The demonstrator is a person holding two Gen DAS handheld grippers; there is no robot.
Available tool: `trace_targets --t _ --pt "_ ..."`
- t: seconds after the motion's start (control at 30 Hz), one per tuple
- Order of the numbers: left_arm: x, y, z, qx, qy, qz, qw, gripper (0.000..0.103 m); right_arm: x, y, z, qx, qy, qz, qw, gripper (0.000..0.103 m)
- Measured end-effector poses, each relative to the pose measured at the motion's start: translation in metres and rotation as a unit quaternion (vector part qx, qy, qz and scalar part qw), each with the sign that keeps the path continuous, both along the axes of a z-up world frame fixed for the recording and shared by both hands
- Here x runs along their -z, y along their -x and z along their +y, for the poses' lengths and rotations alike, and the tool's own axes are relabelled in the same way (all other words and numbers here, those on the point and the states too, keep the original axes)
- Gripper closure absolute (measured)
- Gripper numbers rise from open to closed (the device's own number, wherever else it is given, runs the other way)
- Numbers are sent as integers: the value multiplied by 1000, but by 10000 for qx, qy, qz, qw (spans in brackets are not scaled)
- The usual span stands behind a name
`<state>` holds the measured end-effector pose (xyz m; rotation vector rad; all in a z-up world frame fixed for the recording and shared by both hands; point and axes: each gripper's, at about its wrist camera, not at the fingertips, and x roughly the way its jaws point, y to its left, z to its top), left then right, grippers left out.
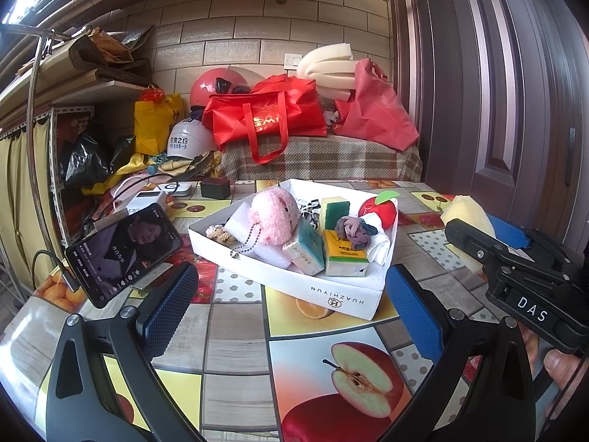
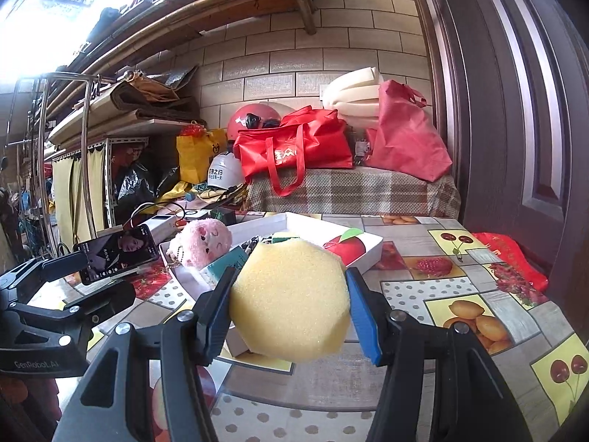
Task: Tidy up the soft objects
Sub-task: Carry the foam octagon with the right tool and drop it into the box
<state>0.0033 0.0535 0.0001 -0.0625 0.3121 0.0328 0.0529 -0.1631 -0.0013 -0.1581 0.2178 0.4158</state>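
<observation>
A white box [image 1: 342,296] on the fruit-print table holds a pink plush [image 1: 274,217], a green-yellow scrub sponge [image 1: 333,211], a red apple toy [image 1: 379,211], tissue packs [image 1: 344,254], a scrunchie [image 1: 351,230] and white foam. My left gripper [image 1: 291,309] is open and empty in front of the box. My right gripper [image 2: 289,311] is shut on a yellow sponge [image 2: 291,298], held above the table just right of the box [image 2: 368,254]. The sponge also shows in the left wrist view [image 1: 467,217].
A phone [image 1: 123,252] leans on a stand at the table's left, with a power bank [image 1: 147,200] and cables behind it. A bench with red bags [image 1: 268,116] and helmets stands behind the table. A brown door [image 1: 497,92] is on the right. A red bag [image 2: 511,258] lies at the table's right edge.
</observation>
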Motion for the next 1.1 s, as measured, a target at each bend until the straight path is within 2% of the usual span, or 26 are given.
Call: trace_targets --t 0.7,0.97,1.1 --pt "2 -2 2 -22 60 64 10000 0 0 -17 20 -163 200 1 9997 45" --pt "3 -3 5 -16 133 115 9998 0 -22 -68 37 -113 274 305 9991 45" --pt "4 -3 9 -5 256 140 9996 0 -30 -107 63 -293 461 806 9953 45"
